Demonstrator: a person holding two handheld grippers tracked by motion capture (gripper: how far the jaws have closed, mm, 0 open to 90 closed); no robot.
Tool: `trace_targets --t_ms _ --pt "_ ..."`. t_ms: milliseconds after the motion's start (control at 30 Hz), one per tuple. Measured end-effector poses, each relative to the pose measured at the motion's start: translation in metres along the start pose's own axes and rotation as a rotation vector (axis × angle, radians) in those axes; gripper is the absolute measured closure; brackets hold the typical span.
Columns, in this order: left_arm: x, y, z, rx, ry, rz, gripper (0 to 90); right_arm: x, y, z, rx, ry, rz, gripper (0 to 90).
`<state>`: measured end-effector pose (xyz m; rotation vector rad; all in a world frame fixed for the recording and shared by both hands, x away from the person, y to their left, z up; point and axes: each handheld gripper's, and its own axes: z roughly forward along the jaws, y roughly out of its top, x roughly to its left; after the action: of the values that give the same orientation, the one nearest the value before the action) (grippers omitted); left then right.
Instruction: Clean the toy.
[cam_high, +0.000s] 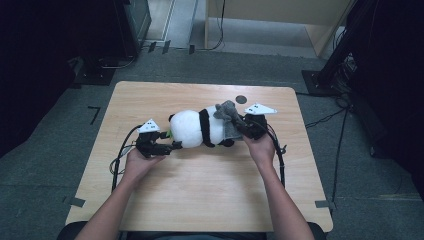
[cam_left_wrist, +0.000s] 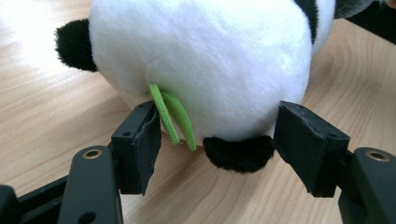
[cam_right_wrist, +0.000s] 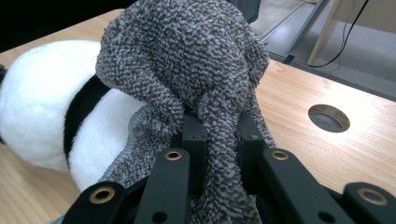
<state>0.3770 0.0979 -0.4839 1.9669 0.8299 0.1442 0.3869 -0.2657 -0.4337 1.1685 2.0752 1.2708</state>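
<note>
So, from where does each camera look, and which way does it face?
High view: above the person's side, facing forward and down on the table; both forearms, left gripper, right gripper.
Left gripper view: along its open jaws at the panda's head.
Right gripper view: along jaws shut on the grey knitted cloth.
All three share the panda plush.

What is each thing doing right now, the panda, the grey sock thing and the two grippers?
Panda: lying on its side on the table, green leaf sticking out.
Grey knitted cloth: bunched on the panda's lower end, a fold pinched by the right gripper.
Left gripper: open, jaws either side of the panda's head, not pressing.
Right gripper: shut on the cloth.
</note>
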Motion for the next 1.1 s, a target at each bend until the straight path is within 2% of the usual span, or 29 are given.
trace_targets --t_ms 67,133,200,300,400,500,567,600,633,667,733,867,933,1100 --pt "-0.001 0.001 -0.002 -0.001 -0.004 -0.004 30.3 -0.003 0.001 0.003 0.004 -0.001 0.005 79.4" --pt "-0.003 0.002 -0.004 -0.003 0.011 -0.001 27.3 -0.005 0.003 0.006 0.009 -0.007 0.011 79.3" --pt "-0.004 0.003 -0.006 -0.025 0.025 0.005 23.2 -0.006 0.003 0.008 0.006 -0.007 0.016 79.4" --pt "-0.004 0.005 -0.009 -0.060 0.014 0.008 20.9 -0.006 0.002 0.010 0.003 -0.009 0.016 79.4" --pt "-0.005 0.008 -0.009 -0.076 0.024 0.039 19.6 -0.006 0.002 0.010 0.005 -0.007 0.016 79.5" --pt "-0.007 0.014 -0.011 -0.071 0.031 0.060 19.1 -0.006 0.002 0.010 0.007 -0.010 0.014 79.4" --pt "-0.010 0.016 -0.014 -0.063 0.041 0.087 19.3 -0.006 0.002 0.009 0.010 -0.010 0.015 79.5" --pt "-0.012 0.017 -0.017 -0.062 0.045 0.114 19.3 -0.006 0.002 0.009 0.011 -0.010 0.015 79.5" --pt "-0.012 0.018 -0.019 -0.065 0.042 0.126 19.4 -0.006 0.002 0.009 0.012 -0.010 0.015 79.5" --pt "-0.012 0.019 -0.021 -0.068 0.016 0.138 19.8 -0.006 0.002 0.009 0.012 -0.010 0.015 79.5" --pt "-0.010 0.020 -0.018 -0.054 -0.011 0.162 19.8 -0.006 0.003 0.009 0.012 -0.011 0.014 79.5" --pt "-0.005 0.014 0.000 -0.001 -0.027 0.155 21.3 -0.005 0.003 0.009 0.014 -0.012 0.015 79.5" --pt "-0.005 0.012 0.007 0.001 -0.017 0.162 18.6 -0.005 0.003 0.009 0.016 -0.012 0.015 79.5" --pt "-0.010 0.010 0.017 -0.038 0.058 0.189 16.1 -0.005 0.002 0.010 0.020 -0.018 0.020 79.7"
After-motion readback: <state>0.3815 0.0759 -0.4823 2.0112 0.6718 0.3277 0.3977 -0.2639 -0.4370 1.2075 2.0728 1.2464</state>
